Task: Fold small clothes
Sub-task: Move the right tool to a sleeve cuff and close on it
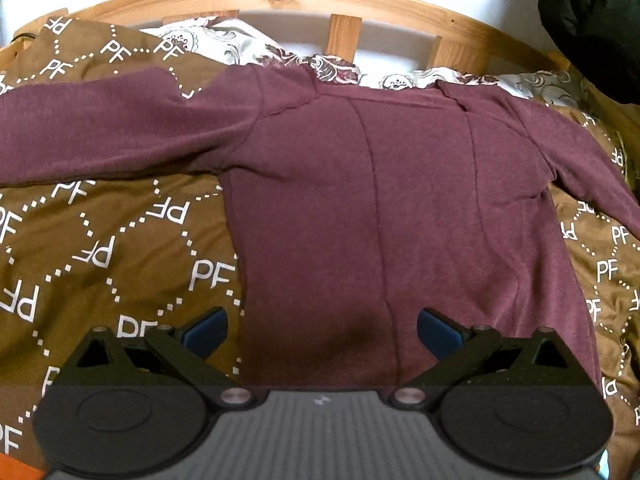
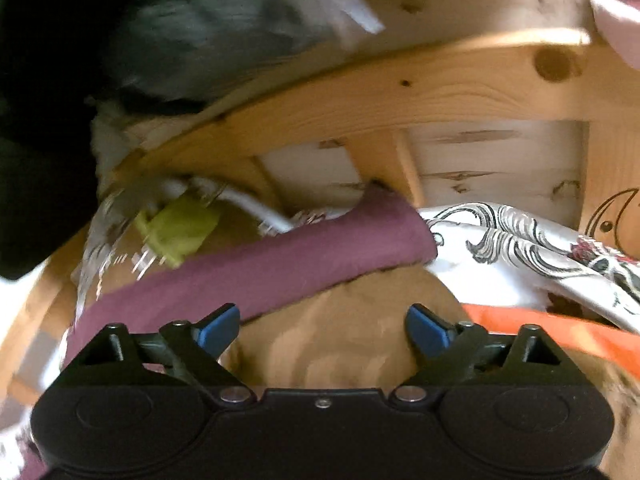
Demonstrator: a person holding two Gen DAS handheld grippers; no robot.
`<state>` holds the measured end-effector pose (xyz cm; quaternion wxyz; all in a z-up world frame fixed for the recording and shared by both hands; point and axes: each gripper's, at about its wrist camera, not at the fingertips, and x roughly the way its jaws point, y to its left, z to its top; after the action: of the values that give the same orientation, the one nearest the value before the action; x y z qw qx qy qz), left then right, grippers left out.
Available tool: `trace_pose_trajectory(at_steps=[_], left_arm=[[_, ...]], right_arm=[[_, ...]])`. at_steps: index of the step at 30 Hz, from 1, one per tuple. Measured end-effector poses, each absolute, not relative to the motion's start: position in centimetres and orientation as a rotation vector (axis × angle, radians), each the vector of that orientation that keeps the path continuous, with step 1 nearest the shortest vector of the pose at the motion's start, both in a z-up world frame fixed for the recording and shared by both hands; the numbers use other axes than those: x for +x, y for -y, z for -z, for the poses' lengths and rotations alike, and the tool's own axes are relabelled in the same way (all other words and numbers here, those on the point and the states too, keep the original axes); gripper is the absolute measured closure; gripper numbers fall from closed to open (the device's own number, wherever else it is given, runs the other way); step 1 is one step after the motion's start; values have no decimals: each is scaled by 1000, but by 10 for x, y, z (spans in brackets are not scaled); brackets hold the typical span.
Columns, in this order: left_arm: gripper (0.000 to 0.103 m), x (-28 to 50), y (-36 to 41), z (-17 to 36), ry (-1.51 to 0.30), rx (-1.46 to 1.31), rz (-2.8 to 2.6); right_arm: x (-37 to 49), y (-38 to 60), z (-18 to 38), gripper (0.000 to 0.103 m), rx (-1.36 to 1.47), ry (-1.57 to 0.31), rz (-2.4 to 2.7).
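A maroon long-sleeved top [image 1: 360,200] lies flat on a brown bedspread [image 1: 100,248], body spread out and both sleeves stretched to the sides. My left gripper [image 1: 322,334] is open and empty, hovering over the top's lower hem. In the right wrist view one maroon sleeve [image 2: 280,256] runs diagonally across the bedspread [image 2: 340,332], its cuff toward the headboard. My right gripper [image 2: 322,330] is open and empty, just below that sleeve. The right view is blurred.
A wooden slatted headboard [image 1: 344,32] borders the far side, with a white patterned pillow [image 1: 248,46] against it. A black garment [image 1: 592,20] hangs at the upper right. The right view shows a green plug [image 2: 176,232], a white cable and an orange cloth [image 2: 540,328].
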<state>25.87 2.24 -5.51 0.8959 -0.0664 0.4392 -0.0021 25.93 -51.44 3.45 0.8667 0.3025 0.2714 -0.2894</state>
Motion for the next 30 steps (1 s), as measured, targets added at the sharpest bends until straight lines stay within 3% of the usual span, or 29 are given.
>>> trace_pose_trajectory(at_steps=[6, 9, 11, 14, 30], left_arm=[[0, 259, -22, 53, -913, -143, -3], [0, 258, -23, 52, -910, -149, -8], [0, 258, -24, 50, -904, -150, -13], [0, 256, -24, 46, -879, -142, -25], [0, 236, -63, 3, -731, -243, -110]], right_arm=[[281, 546, -13, 33, 771, -508, 724], [286, 550, -3, 55, 767, -466, 801], [287, 550, 1, 79, 741, -449, 845], [286, 546, -2, 101, 663, -426, 842], [310, 353, -98, 102, -143, -162, 204]])
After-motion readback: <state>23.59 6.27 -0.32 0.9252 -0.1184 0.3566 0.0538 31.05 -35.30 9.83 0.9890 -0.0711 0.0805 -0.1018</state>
